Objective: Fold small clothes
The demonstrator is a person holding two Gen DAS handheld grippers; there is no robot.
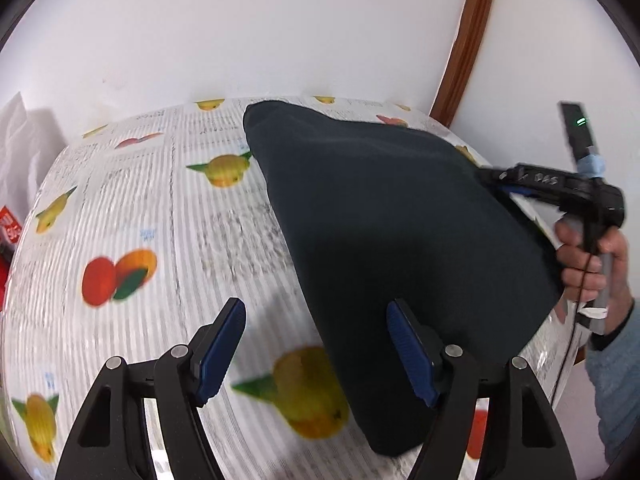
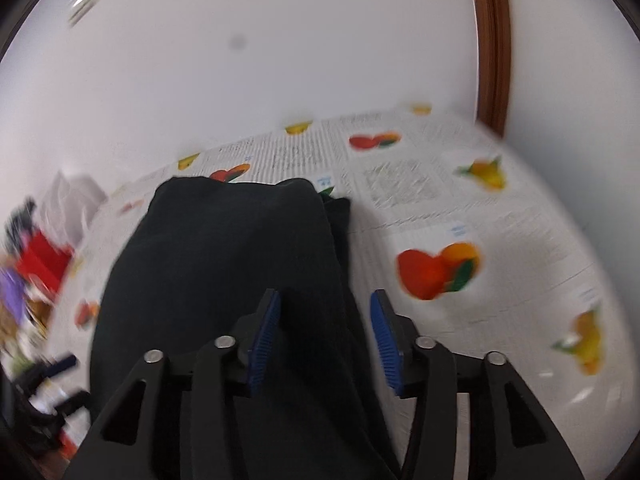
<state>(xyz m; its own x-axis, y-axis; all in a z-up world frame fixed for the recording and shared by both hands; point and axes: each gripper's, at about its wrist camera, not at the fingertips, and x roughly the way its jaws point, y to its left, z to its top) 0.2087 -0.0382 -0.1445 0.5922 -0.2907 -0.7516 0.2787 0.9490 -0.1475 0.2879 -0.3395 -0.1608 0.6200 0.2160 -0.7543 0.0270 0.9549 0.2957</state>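
We see a dark garment lying on a table covered by a cloth printed with fruit and newsprint, pushed up against a white wall. Our left gripper has its jaws spread wide with nothing between them; its right finger hangs over the near part of the garment, its left finger over the bare cloth. From the left wrist view, the right gripper meets the garment's far right edge, held by a hand in a light blue sleeve. From its own view, the right gripper has its blue pads apart, and a fold of the garment runs between them; the pads seem not to press on it, though the blur leaves this uncertain. Blurred red and purple clutter sits at the table's left end
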